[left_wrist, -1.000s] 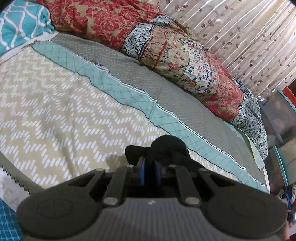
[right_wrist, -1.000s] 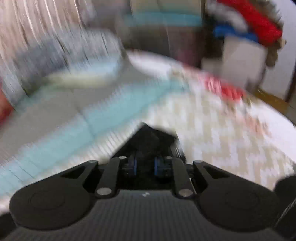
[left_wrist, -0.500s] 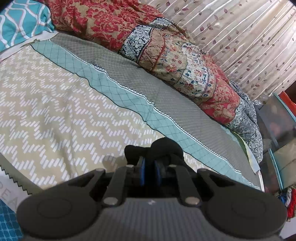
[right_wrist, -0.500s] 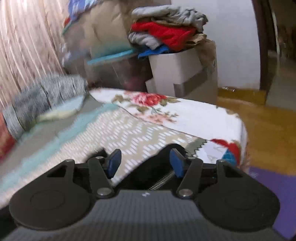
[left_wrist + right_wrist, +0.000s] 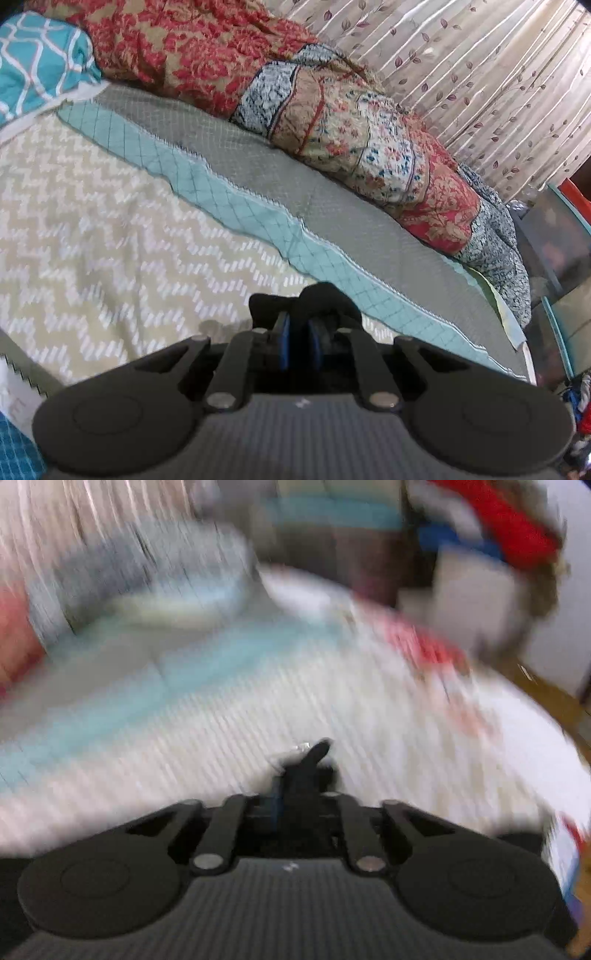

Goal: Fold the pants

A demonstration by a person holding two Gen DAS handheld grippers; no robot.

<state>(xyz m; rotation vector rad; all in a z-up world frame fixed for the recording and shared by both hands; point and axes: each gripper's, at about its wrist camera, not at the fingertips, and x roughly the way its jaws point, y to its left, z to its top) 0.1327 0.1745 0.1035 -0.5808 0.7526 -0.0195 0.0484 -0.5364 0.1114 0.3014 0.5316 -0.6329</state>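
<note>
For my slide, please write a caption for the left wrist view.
Left hand-held gripper shut on black pants above a chevron-patterned bedspread.

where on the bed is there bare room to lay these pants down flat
The widest free patch is the beige zigzag bedspread, between the teal pillow and the teal quilted strip. The grey band beyond that strip is also bare but narrower. It is crowded along the curtain, where the bunched red floral quilt runs the bed's length.
</note>
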